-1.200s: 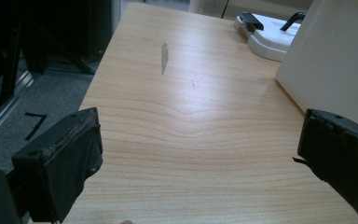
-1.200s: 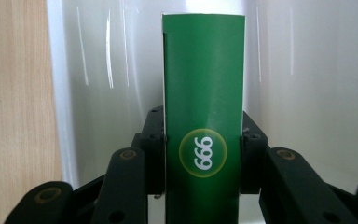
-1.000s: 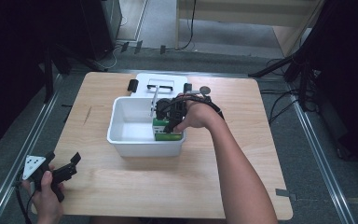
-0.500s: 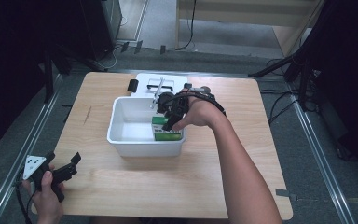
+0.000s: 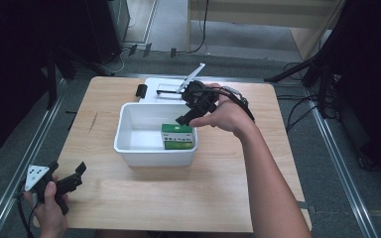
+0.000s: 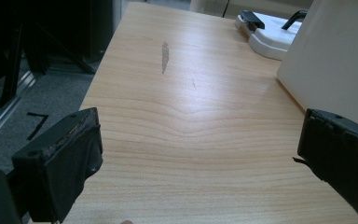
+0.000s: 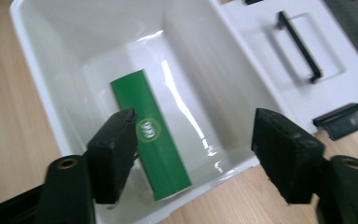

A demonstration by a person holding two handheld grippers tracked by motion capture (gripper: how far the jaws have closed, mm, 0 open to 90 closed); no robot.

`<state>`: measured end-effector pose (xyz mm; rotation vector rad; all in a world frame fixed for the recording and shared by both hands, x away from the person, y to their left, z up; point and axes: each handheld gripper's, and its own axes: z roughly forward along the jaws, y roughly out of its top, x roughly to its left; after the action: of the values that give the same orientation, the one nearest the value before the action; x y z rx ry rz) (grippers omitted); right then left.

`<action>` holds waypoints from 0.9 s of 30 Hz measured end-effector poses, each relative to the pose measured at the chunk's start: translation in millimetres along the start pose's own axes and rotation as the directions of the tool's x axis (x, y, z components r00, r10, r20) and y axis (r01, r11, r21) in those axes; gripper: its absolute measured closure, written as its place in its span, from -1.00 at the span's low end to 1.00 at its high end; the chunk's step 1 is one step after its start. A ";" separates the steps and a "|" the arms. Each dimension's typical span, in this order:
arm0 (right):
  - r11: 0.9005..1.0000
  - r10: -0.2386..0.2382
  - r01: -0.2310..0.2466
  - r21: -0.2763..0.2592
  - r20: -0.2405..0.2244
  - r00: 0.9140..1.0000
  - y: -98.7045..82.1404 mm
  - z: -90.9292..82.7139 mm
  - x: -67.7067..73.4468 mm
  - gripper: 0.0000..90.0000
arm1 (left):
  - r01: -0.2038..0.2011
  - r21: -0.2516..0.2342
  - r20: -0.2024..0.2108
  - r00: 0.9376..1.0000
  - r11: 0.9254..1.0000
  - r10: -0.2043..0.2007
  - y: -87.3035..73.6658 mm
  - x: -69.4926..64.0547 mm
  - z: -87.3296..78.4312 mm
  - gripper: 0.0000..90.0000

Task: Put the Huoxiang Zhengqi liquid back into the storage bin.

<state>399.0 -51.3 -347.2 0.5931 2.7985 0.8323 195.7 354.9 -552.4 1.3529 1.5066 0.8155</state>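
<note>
Green box [image 5: 178,136] already lies in white bin [image 5: 129,146]; right claw [image 5: 191,106] released above it; left claw [image 5: 67,182] released, well apart; lid [image 5: 166,89] off behind bin.

Before you: wooden table [image 5: 178,198] bearing a grey scuff mark [image 6: 164,57]; grey floor [image 5: 337,163] around; black cables [image 5: 297,106] alongside.

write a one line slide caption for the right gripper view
Open right tongs poised above a green box lying in a white bin.

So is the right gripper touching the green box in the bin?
Apart. The right gripper view shows the right gripper open above the green box, which lies on the bin floor.
</note>
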 end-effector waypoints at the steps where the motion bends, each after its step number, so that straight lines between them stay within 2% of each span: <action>1: 1.000 0.000 0.000 0.000 0.000 1.000 0.0 0.0 0.0 -0.34 | 0.000 0.000 0.000 1.000 1.000 0.000 0.0 0.0 0.0 -0.99; 2: 0.998 0.048 -0.047 -0.032 0.035 0.998 -4.7 -3.6 -2.0 -0.38 | 0.000 0.000 0.000 1.000 1.000 0.000 0.0 0.0 0.0 -0.99; 4: 0.994 0.096 -0.092 -0.063 0.055 0.994 -8.9 -7.0 -3.2 -0.51 | 0.001 -0.001 0.000 1.000 1.000 -0.001 -0.1 0.1 0.0 -0.99; 6: 0.984 0.159 -0.154 -0.086 0.065 0.985 -12.4 -10.5 -5.0 -0.69 | 0.001 -0.001 0.000 1.000 1.000 -0.001 0.0 0.2 -0.1 -0.99; 8: 0.974 0.208 -0.199 -0.110 0.074 0.975 -17.0 -13.9 -7.7 -0.78 | 0.001 0.000 0.000 1.000 1.000 -0.001 0.0 0.1 0.0 -0.99; 10: 0.967 0.223 -0.209 -0.146 0.094 0.970 -23.7 -17.6 -10.0 -1.00 | 0.000 0.002 -0.001 1.000 1.000 0.000 0.0 0.1 -0.2 -0.99; 11: 0.962 0.234 -0.217 -0.165 0.091 0.968 -27.3 -19.7 -11.7 -1.00 | 0.000 0.002 -0.001 1.000 1.000 0.000 -0.1 0.1 -0.2 -0.99; 13: 0.943 0.273 -0.247 -0.224 0.095 0.957 -35.3 -24.4 -14.2 -1.00 | -0.001 0.003 0.000 1.000 1.000 0.001 0.0 0.1 -0.2 -0.99; 16: 0.915 0.326 -0.280 -0.290 0.127 0.937 -48.6 -28.8 -15.4 -1.00 | -0.001 0.003 -0.001 1.000 1.000 0.001 0.0 0.1 -0.2 -0.99; 20: 0.894 0.362 -0.287 -0.344 0.177 0.915 -67.4 -32.6 -11.3 -1.00 | -0.003 0.004 -0.003 1.000 1.000 0.003 0.0 -0.1 -0.2 -0.99; 24: 0.866 0.406 -0.294 -0.405 0.226 0.885 -87.0 -37.6 -8.0 -1.00 | -0.004 0.003 -0.004 1.000 1.000 0.004 0.0 -0.4 -0.1 -0.99; 25: 0.866 0.406 -0.294 -0.405 0.226 0.885 -87.0 -37.6 -8.0 -1.00 | -0.004 0.003 -0.004 1.000 1.000 0.004 0.0 -0.4 -0.1 -0.99; 26: 0.853 0.428 -0.296 -0.430 0.253 0.868 -96.8 -39.6 -6.7 -1.00 | -0.005 0.002 -0.006 1.000 1.000 0.005 -0.1 -0.7 0.0 -0.99; 27: 0.846 0.438 -0.299 -0.442 0.254 0.862 -101.9 -40.6 -6.3 -1.00 | -0.006 0.003 -0.007 1.000 1.000 0.006 -0.1 -0.8 0.0 -0.99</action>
<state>360.9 -151.9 -369.6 1.1115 2.1406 1.1825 195.7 354.1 -552.3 1.3581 1.5101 0.8228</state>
